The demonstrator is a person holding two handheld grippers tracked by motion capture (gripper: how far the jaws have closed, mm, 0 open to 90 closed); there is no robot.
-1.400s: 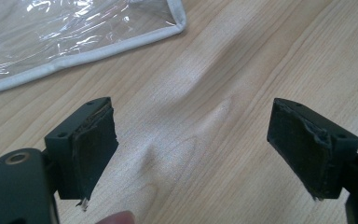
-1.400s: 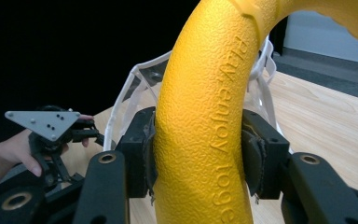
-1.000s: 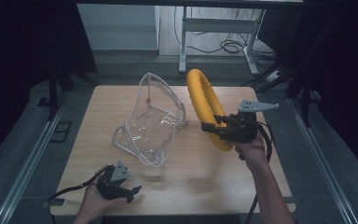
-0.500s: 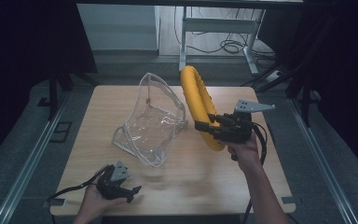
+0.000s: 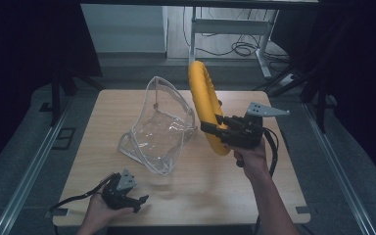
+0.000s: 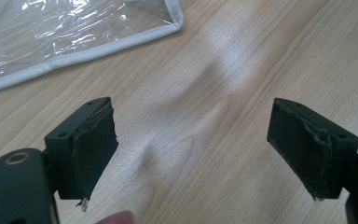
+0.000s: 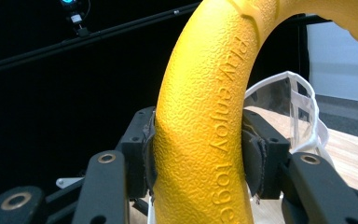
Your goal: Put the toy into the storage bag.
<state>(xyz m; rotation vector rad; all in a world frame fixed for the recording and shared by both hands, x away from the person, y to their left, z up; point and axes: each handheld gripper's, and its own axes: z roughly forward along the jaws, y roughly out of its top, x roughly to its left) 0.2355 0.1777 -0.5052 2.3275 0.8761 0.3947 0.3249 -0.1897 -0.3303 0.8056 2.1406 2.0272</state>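
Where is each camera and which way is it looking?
High view: sits above the person's side, looking forward and down on the wooden table; both forearms and both grippers show.
Left gripper view: rides the left gripper, looking down at the table between its open jaws; a fingertip shows at the bottom edge.
Right gripper view: rides the right gripper, looking along jaws clamped on the yellow ring.
Shared: the clear plastic bag appears in all three; the ring shows in the high and right gripper views.

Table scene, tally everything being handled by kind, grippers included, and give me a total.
Yellow ring: 1, clamped upright in the right gripper
Clear plastic bag: 1, on the table
Grippers: 2, counting the left gripper, open
Total: 4
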